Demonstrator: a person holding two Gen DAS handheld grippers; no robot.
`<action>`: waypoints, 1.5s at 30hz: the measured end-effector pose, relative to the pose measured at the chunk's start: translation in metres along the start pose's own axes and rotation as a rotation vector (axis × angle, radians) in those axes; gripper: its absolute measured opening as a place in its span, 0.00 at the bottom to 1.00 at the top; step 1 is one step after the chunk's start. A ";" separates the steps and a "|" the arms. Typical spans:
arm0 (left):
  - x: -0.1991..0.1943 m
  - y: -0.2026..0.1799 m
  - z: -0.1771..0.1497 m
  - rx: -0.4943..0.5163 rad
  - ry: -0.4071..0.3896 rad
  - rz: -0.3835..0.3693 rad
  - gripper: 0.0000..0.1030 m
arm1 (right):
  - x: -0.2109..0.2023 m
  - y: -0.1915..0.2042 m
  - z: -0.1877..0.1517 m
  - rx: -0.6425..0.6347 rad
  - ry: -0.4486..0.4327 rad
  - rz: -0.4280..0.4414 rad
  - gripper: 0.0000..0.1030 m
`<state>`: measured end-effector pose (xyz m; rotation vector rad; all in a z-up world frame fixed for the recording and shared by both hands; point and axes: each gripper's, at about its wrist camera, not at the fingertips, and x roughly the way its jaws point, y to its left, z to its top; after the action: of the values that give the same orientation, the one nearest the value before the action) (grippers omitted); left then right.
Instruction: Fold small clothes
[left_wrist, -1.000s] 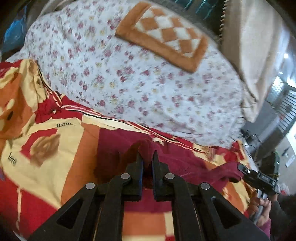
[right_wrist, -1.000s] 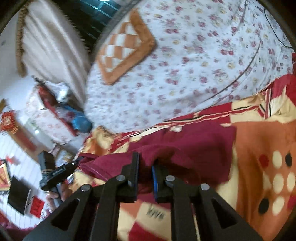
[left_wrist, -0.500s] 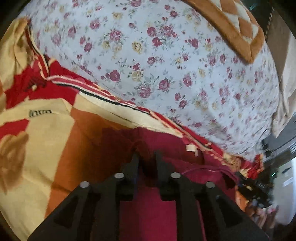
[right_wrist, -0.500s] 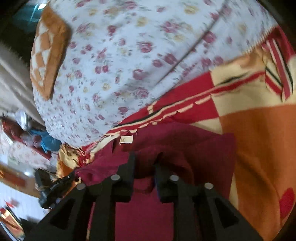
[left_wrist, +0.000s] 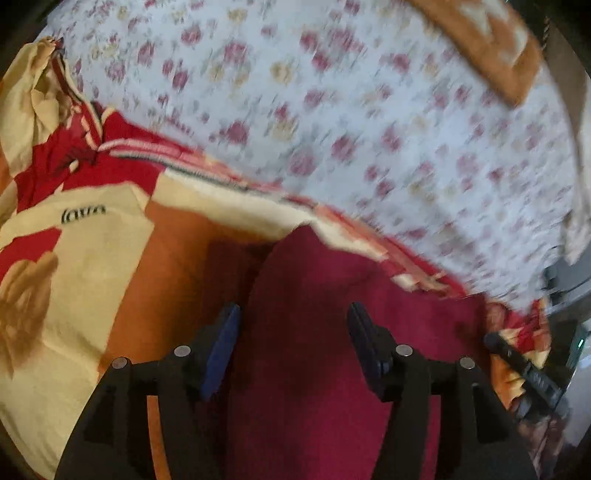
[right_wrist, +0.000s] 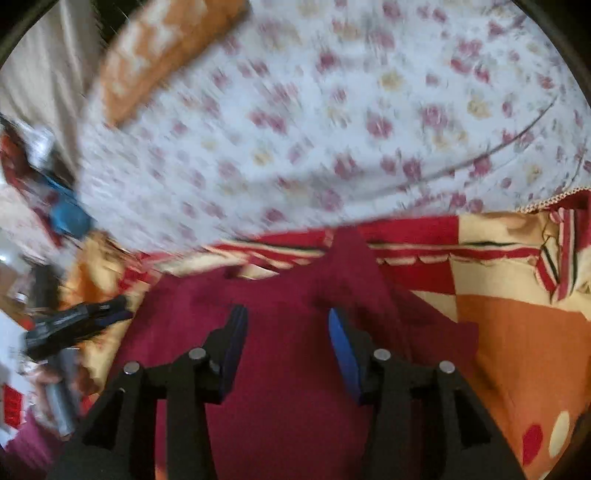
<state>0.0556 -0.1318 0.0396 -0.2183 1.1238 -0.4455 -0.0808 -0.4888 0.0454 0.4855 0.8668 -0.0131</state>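
Soft cloth everywhere, hard black plastic in front.

The dark red garment (left_wrist: 314, 332) is a matt, slightly fuzzy knit cloth, lying on a thick blanket (left_wrist: 92, 277) of printed fleece in orange, cream and red, plush and dull. Beyond it the flowered sheet (left_wrist: 351, 129) looks like thin, smooth cotton, and the orange checked cushion (right_wrist: 155, 48) seems a coarser weave, though blur hides its texture. The left gripper (left_wrist: 293, 332) and right gripper (right_wrist: 286, 332) are matt black plastic with small shiny metal pins at the joints; their fingers (right_wrist: 341, 347) carry blue pads that look rubbery and faintly glossy.
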 end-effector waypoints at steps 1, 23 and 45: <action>0.008 0.001 -0.002 0.007 0.007 0.024 0.48 | 0.010 -0.006 0.001 0.002 0.013 -0.061 0.47; -0.057 0.005 -0.076 0.143 -0.032 0.061 0.48 | -0.067 -0.011 -0.078 -0.068 0.044 -0.203 0.44; -0.058 0.011 -0.112 0.152 -0.006 0.105 0.48 | -0.088 -0.003 -0.132 -0.062 0.071 -0.169 0.11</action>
<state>-0.0635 -0.0904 0.0355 -0.0272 1.0843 -0.4347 -0.2351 -0.4526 0.0364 0.3554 0.9737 -0.1240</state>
